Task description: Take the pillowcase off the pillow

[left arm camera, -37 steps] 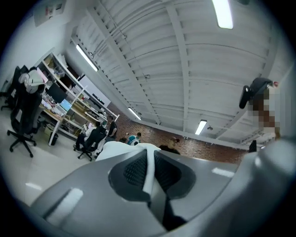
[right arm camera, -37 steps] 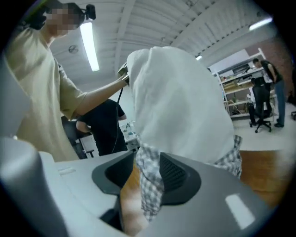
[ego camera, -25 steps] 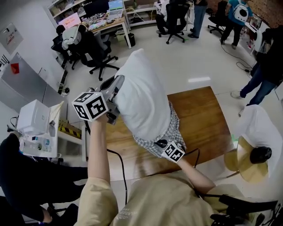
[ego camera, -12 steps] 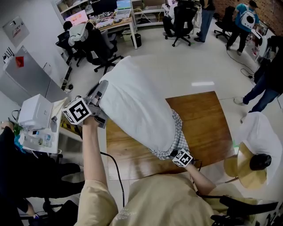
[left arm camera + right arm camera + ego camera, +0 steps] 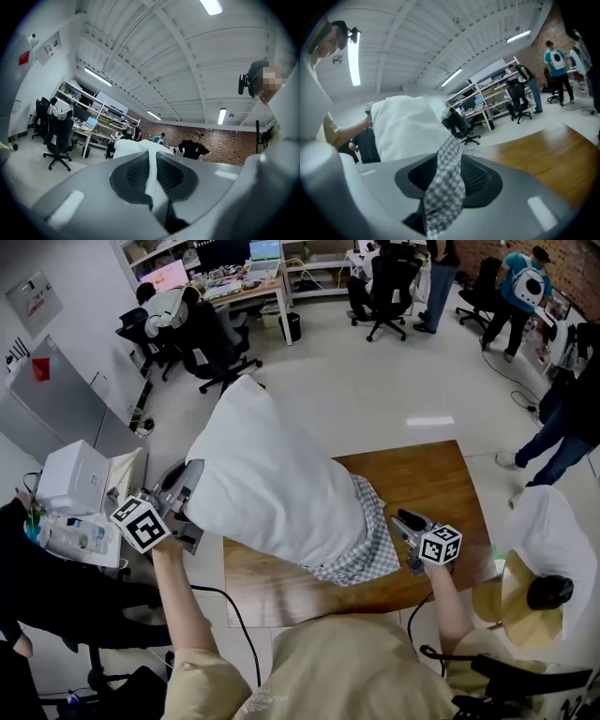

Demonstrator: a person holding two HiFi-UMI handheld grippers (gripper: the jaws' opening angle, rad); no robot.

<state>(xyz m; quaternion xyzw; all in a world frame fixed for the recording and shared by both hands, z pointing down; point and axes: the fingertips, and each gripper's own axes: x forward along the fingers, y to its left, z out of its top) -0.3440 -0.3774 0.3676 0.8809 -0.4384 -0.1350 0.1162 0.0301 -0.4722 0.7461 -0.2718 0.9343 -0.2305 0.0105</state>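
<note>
A white pillow (image 5: pixel 272 493) hangs tilted over the wooden table (image 5: pixel 431 474), its upper end toward the far left. My left gripper (image 5: pixel 190 474) is shut on a fold of the pillow's white cloth (image 5: pixel 150 161) at that side. A grey checked pillowcase (image 5: pixel 367 545) is bunched round the pillow's lower end, near me. My right gripper (image 5: pixel 405 519) is at the pillowcase's right edge. Its jaws have just been opening. A strip of checked cloth (image 5: pixel 446 183) still fills the gap between its pads and runs up to the pillow (image 5: pixel 408 126).
A white box (image 5: pixel 67 486) on a small cart stands left of the table. A seated person (image 5: pixel 548 540) is close at the right edge. Office chairs (image 5: pixel 202 348), desks and standing people (image 5: pixel 511 282) fill the far floor.
The pillow has swung down and left with my left gripper. My right gripper has moved right, from under the pillow to the pillowcase's right edge, and more of the checked cloth has slid toward the pillow's end.
</note>
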